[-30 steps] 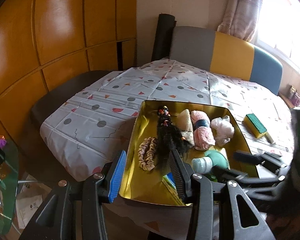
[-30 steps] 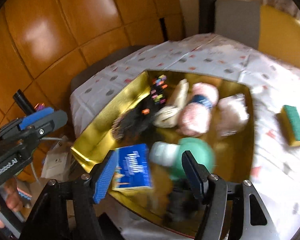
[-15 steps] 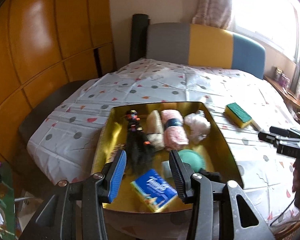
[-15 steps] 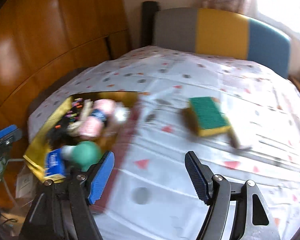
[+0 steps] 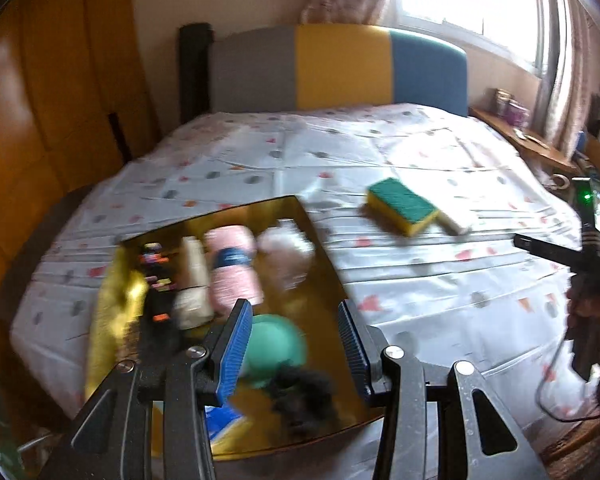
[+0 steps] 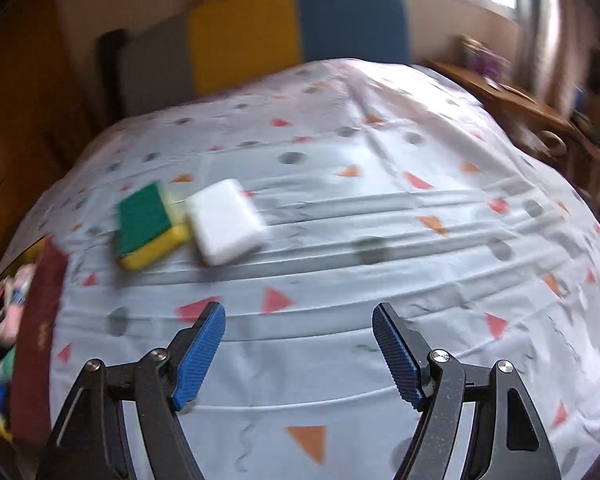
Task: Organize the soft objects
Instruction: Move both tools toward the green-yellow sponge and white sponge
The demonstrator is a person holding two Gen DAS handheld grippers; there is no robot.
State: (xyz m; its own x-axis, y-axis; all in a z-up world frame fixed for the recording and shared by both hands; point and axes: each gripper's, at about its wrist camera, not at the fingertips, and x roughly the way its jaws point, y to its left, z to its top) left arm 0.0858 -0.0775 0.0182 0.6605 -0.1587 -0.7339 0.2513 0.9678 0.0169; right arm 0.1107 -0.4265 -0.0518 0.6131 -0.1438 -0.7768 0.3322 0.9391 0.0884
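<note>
1. Since a second ago the right gripper (image 6: 299, 354) has swung away from the gold tray (image 5: 324, 260) and now looks out over the patterned cloth (image 6: 380, 208). The blue tissue pack (image 5: 224, 420) that was between its fingers then now lies in the tray's near corner, so that drop looks finished.
2. Right gripper: jaws opening, with nothing between them, only bare cloth below.
3. Left gripper (image 5: 296, 350): part open and empty, hanging over the near end of the tray, with the green ball (image 5: 276, 350) just beyond its fingertips.
4. Done so far, as I judge it: the tray already holds the pink yarn (image 5: 232, 272), a pale fluffy bundle (image 5: 286, 252), a cream roll (image 5: 194, 280), a black beaded hairpiece (image 5: 158, 312), the green ball and a dark fuzzy piece (image 5: 304, 396). Motion blur softens this corner, so that last item may be misread.
5. Left to do: two soft things are outside the tray, ahead and to the left of the right gripper, well apart from its fingers. They are the green-and-yellow sponge (image 6: 146, 226) and the white sponge (image 6: 228, 222), touching side by side.
6. Most of the sorting appears complete; these two pieces likely remain.
</note>
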